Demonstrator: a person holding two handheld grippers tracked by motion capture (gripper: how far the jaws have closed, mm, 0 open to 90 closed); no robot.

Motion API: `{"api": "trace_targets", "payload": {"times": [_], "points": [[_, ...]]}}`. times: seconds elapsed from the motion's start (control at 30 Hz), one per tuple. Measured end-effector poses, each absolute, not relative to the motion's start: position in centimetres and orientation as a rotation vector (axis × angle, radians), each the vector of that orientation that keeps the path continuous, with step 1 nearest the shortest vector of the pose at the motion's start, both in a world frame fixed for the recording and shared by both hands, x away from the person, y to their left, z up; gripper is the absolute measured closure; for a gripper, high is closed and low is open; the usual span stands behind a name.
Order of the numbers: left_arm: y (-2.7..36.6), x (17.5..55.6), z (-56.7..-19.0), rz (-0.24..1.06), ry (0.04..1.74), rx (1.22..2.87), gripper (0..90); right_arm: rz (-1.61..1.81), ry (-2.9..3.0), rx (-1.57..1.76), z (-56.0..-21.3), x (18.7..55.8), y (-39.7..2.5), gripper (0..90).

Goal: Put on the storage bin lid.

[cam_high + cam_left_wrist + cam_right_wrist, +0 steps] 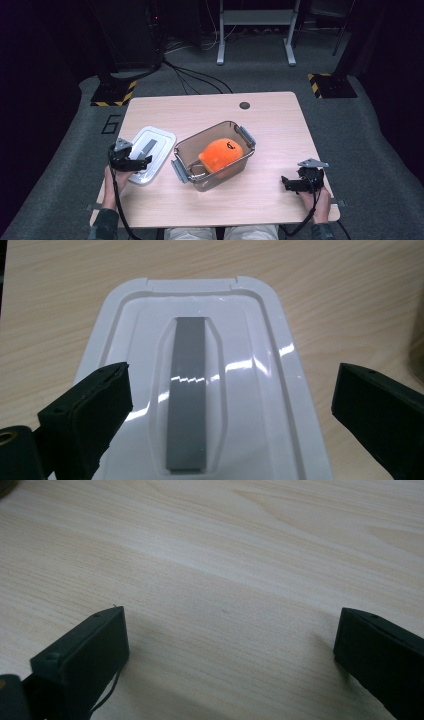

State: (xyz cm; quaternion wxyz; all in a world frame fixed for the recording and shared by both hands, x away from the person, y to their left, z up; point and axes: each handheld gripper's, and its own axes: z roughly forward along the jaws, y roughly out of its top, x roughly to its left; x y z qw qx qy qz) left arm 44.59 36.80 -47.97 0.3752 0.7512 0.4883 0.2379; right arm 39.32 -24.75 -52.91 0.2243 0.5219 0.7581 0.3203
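A clear plastic box [214, 155] with grey side latches stands in the middle of the table, and an orange plush toy [221, 154] lies inside it. Left of the box lies its white lid [150, 152] with a grey strip [187, 392] down its centre. My left gripper [136, 163] hovers over the near end of the lid [200, 340], open, its jaws wide on either side of the grey strip. My right gripper [289, 184] rests low over bare wood [225, 580] at the table's front right, open, with nothing between its jaws.
The wooden table [270, 120] has a small dark hole [244, 105] near its far edge. Beyond it are grey carpet, cables, a white desk frame [255, 30] and yellow-black striped floor plates [115, 93].
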Motion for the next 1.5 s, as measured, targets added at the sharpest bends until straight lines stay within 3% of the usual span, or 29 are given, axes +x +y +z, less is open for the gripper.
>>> {"api": "trace_targets", "payload": {"times": [0.4, 0.6, 0.77, 0.97, 1.1, 1.2, 1.5], "points": [[37.0, 48.4, -49.9, 0.585, 1.364, 1.915, 0.0, 0.885, 2.091, 1.442, -52.9, 39.3, -24.8, 0.4], [36.7, 49.6, -51.1, 0.575, 1.373, 2.000, 2.3, 0.884, 2.088, 1.443, -52.9, 39.3, -24.8, 0.8], [36.8, 49.8, -51.4, 0.579, 1.355, 1.991, 12.3, 0.884, 2.088, 1.441, -52.9, 39.3, -24.8, 0.9], [37.0, 49.5, -51.3, 0.624, 1.354, 1.965, 39.4, 0.884, 2.089, 1.440, -52.9, 39.3, -24.8, 0.9], [36.8, 49.3, -51.6, 0.667, 1.325, 1.966, 47.0, 0.884, 2.090, 1.439, -52.9, 39.3, -24.8, 0.9], [36.3, 49.2, -51.7, 0.661, 1.311, 1.957, 65.4, 0.888, 2.097, 1.439, -52.9, 39.4, -24.7, 0.0], [36.6, 49.5, -51.6, 0.612, 1.337, 1.932, 66.0, 0.884, 2.100, 1.437, -52.9, 39.4, -24.7, 0.0]]}}
